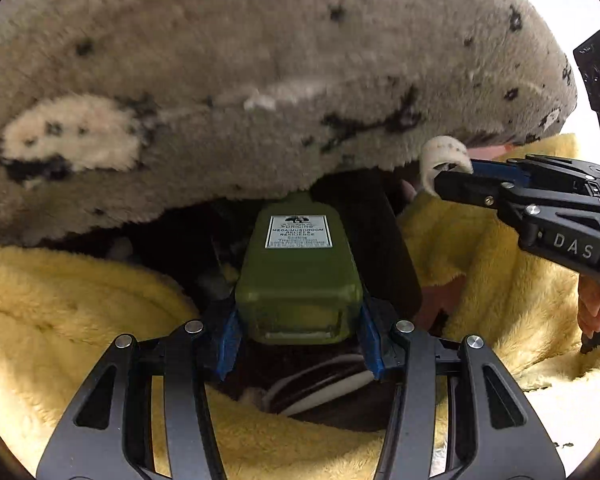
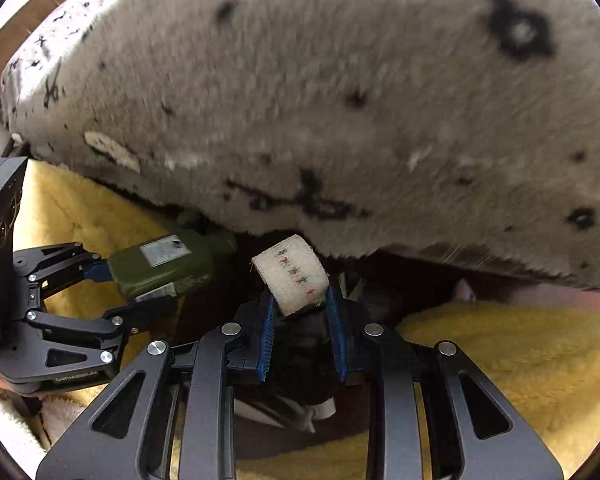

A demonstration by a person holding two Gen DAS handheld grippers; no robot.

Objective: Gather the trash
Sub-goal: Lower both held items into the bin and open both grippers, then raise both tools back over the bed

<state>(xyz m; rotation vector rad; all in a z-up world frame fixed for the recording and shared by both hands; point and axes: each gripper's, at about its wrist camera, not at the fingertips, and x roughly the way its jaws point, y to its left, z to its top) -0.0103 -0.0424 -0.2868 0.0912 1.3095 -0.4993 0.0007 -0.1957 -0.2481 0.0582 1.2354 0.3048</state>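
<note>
Left gripper [image 1: 300, 344] fingers clamped on green lotion bottle [image 1: 298, 276], neck pointing under grey spotted fleece blanket [image 1: 260, 80]. Right gripper [image 2: 303, 316] fingers clamped on white bandage roll [image 2: 294, 274]. Both held just above yellow fleece blanket [image 2: 520, 360], beside dark gap.

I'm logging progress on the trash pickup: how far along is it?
Both pieces are picked up: the left gripper clamps the green bottle, the right gripper clamps the white roll. No bin is visible; dropping them off remains.
</note>
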